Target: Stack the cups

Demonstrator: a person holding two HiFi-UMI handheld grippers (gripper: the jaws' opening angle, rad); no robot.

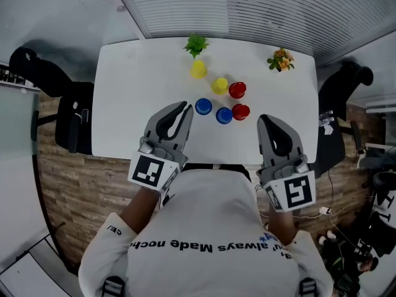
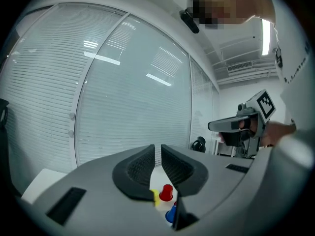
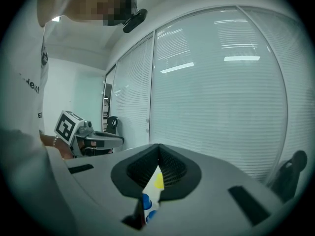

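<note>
Six small cups stand upside down in a loose cluster mid-table: two yellow cups (image 1: pixel 198 70) (image 1: pixel 219 86), two red cups (image 1: pixel 237 90) (image 1: pixel 241 111) and two blue cups (image 1: pixel 203 106) (image 1: pixel 224 115). My left gripper (image 1: pixel 186 107) hovers over the near side of the table, just left of the nearer blue cup, shut and empty. My right gripper (image 1: pixel 263 118) hovers right of the nearer red cup, also shut and empty. Below the left gripper's jaws (image 2: pixel 157 149) show a red cup (image 2: pixel 167 192), a yellow cup (image 2: pixel 156 196) and a blue cup (image 2: pixel 171 214). Under the right gripper (image 3: pixel 158 146) show a yellow cup (image 3: pixel 158 181) and a blue cup (image 3: pixel 146 201).
The white table (image 1: pixel 136 91) carries a small green plant (image 1: pixel 196 43) and a pot of orange flowers (image 1: pixel 281 59) at its far edge. Black office chairs (image 1: pixel 68 113) (image 1: pixel 337 113) stand at both ends. Window blinds run behind the table.
</note>
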